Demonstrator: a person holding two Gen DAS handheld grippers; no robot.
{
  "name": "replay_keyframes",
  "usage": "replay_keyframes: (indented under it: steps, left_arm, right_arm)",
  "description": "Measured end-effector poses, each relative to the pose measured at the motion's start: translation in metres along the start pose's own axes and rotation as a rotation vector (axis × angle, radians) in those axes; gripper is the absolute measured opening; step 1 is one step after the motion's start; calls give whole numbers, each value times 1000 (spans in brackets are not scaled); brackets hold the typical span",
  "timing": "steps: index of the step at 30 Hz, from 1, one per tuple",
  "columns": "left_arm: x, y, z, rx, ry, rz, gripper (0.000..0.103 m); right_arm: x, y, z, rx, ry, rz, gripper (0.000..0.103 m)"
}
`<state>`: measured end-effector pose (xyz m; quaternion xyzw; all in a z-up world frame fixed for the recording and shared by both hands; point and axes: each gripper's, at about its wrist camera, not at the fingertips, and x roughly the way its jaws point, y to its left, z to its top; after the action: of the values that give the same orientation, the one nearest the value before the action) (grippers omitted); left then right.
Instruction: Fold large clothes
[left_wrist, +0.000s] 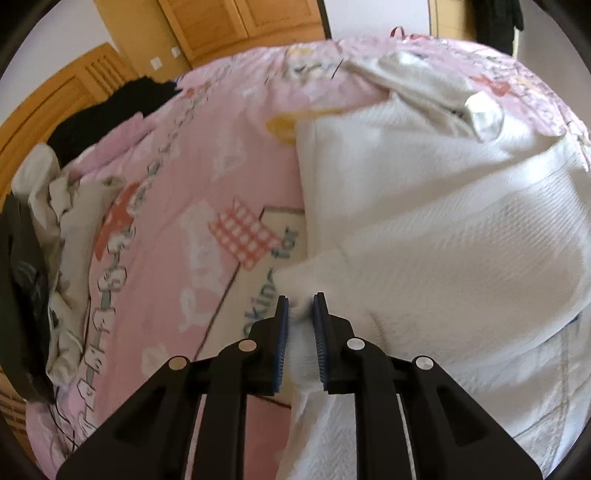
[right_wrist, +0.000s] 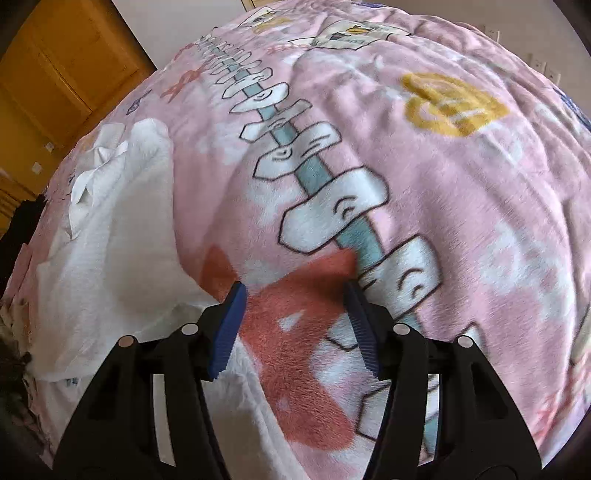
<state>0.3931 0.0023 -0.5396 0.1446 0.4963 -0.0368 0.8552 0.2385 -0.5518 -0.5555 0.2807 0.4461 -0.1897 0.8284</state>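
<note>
Where left claw (left_wrist: 301, 301) pinches: waffle-textured white garment (left_wrist: 424, 221).

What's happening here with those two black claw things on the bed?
A person is folding a white garment on a pink blanket, using a handheld gripper in each hand. The left gripper is pinched on a bunched corner of the garment. The right gripper is open, holding nothing, above the blanket beside the garment. More clothes lie piled at the bed's edge.
</note>
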Motion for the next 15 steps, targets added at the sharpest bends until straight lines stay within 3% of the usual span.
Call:
replay_keyframes:
  steps: [5,7,8,11,15]
  left_arm:
    - [2,-3,-21,61,16,51,37]
    - [-6,1,-26,55,15,66,55]
    - [-11,3,-27,50,4,69,64]
    - [-30,7,-30,64,-28,89,77]
    - [-50,9,-31,62,-60,115,81]
  right_arm:
    - [-18,22,8,0,14,165,57]
    - [-23,38,-1,-44,36,214,58]
    - [-24,43,-4,-65,46,224,60]
    - [-26,58,-24,-159,83,239,60]
    - [-26,67,-44,-268,99,206,60]
